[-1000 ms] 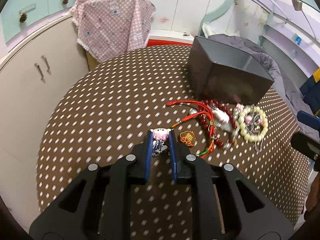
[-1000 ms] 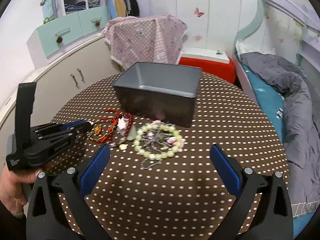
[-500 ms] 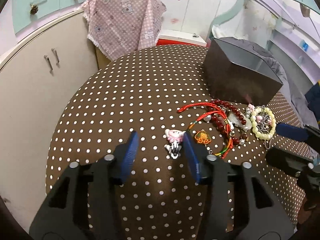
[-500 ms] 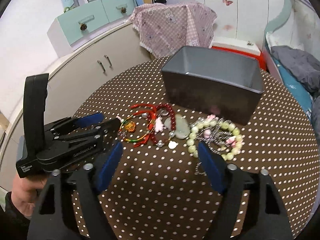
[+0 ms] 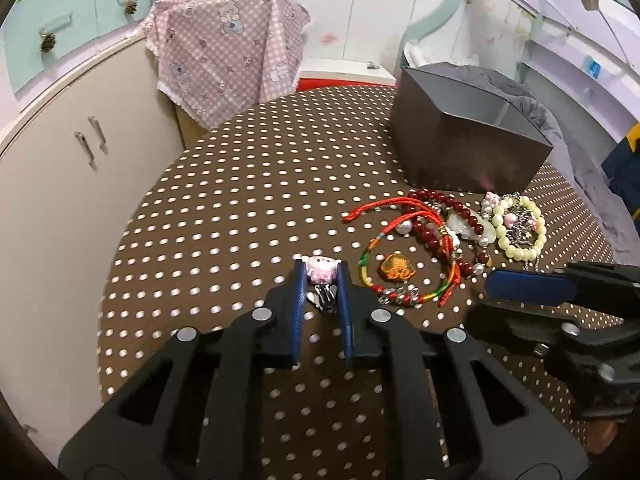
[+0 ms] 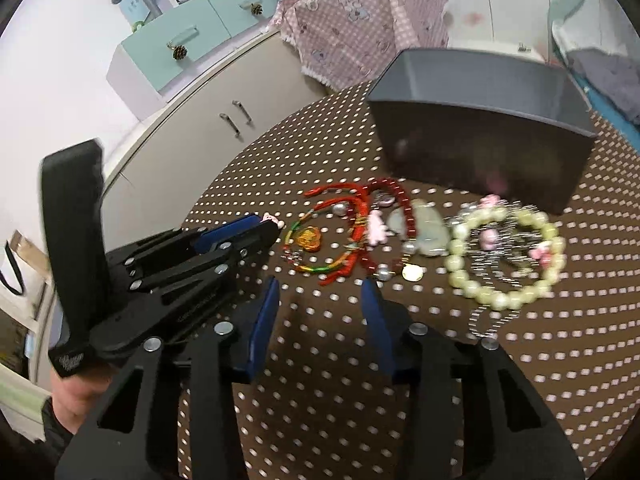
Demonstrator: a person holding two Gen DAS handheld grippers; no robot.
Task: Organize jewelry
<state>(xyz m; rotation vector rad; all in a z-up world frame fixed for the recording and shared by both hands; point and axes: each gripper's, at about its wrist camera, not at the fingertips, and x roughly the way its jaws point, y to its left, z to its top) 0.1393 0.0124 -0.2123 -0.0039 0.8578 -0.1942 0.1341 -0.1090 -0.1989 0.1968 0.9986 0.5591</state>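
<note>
My left gripper is shut on a pink cartoon hair clip at the table's left front; it also shows in the right wrist view. Right of it lie a red and multicoloured cord bracelet with an orange charm, a dark red bead bracelet, a pale jade pendant and a pale green bead bracelet over a silver chain. My right gripper is open, empty, just short of the cord bracelet. A grey box stands behind the jewelry.
The round table has a brown white-dotted cloth. A cream cabinet stands left, a pink checked cloth hangs behind, and a bed with grey bedding lies right.
My left gripper, open half a second ago, has closed on the pink hair clip. My right gripper has narrowed and moved left toward the cord bracelet.
</note>
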